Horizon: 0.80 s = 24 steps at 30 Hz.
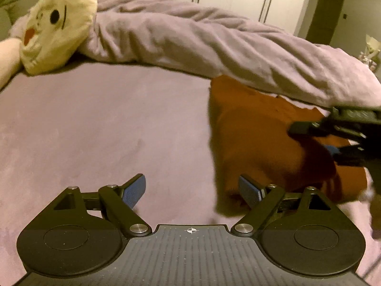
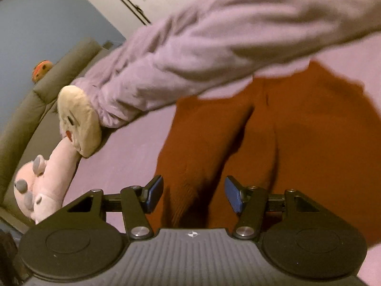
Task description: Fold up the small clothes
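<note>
An orange garment [image 2: 273, 143] lies crumpled on the lilac bed [image 1: 95, 131], its far edge just beside the bunched duvet [image 1: 214, 43]. The left gripper [image 1: 193, 190] spreads its fingers wide over bare sheet at the garment's left edge. The right gripper [image 2: 194, 195] hovers above the cloth, fingers half apart, holding nothing. Open sheet stretches left toward a cream plush [image 1: 57, 23].

We count one rust-orange garment [image 2: 273, 143] on the bed [image 1: 95, 131], one rumpled lilac duvet [image 1: 190, 40] along its far edge, two plush toys, one cream [image 1: 57, 23] and one pink [image 2: 47, 186], and two grippers, left [image 1: 192, 190] and right [image 2: 194, 195].
</note>
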Tool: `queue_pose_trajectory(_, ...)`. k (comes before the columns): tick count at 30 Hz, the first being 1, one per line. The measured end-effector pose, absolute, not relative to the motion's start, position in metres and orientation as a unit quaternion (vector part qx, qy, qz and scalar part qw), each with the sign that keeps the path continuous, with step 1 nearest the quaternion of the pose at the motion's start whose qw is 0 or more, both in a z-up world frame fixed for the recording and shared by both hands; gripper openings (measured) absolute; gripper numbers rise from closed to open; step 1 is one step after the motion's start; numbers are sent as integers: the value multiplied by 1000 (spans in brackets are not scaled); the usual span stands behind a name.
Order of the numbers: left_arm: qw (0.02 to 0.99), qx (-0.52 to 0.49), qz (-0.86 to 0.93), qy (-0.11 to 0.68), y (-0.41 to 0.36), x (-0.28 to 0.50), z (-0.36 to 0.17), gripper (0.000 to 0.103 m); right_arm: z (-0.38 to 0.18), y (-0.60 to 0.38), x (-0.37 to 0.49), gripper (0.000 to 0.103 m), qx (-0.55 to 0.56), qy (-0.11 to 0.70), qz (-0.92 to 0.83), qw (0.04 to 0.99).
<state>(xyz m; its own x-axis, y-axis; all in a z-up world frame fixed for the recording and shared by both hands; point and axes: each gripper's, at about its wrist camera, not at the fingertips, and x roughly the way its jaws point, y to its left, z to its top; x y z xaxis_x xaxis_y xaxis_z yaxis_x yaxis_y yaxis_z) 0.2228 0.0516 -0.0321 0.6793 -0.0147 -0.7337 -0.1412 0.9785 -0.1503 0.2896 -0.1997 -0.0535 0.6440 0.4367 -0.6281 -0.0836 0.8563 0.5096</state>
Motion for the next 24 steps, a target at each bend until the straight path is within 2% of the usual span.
queue_pose_trajectory(5, 907, -68, 1, 415, 29, 222, -45, 90, -68, -196, 314, 58, 258, 423, 175, 851)
queue_pose_trajectory(7, 907, -62, -4, 417, 19, 227, -48, 90, -66, -193, 316, 46, 247, 426, 185, 850)
queue_pose_trajectory(8, 906, -59, -1, 419, 15, 229, -48, 89, -65, -192, 317, 26, 239, 426, 188, 852)
queue_pose_trajectory(9, 906, -60, -3, 420, 12, 231, -46, 89, -66, -193, 317, 19, 242, 428, 192, 850)
queue_pose_trajectory(11, 908, -77, -20, 410, 10, 230, -36, 89, -62, -195, 312, 15, 233, 420, 185, 858)
queue_pose_trajectory(16, 925, -73, -25, 372, 11, 228, -7, 89, -34, -206, 276, 14, 155, 351, 156, 910)
queue_pose_trajectory(20, 922, -89, -8, 377, 10, 245, -11, 90, -50, -213, 271, 14, 143, 374, 130, 907)
queue_pose_trajectory(23, 906, -65, -2, 419, 4, 264, -36, 91, -64, -213, 276, 16, 145, 383, 131, 903)
queue_pose_trajectory(24, 904, -68, -9, 421, 3, 265, -39, 91, -64, -213, 276, 19, 146, 383, 132, 903)
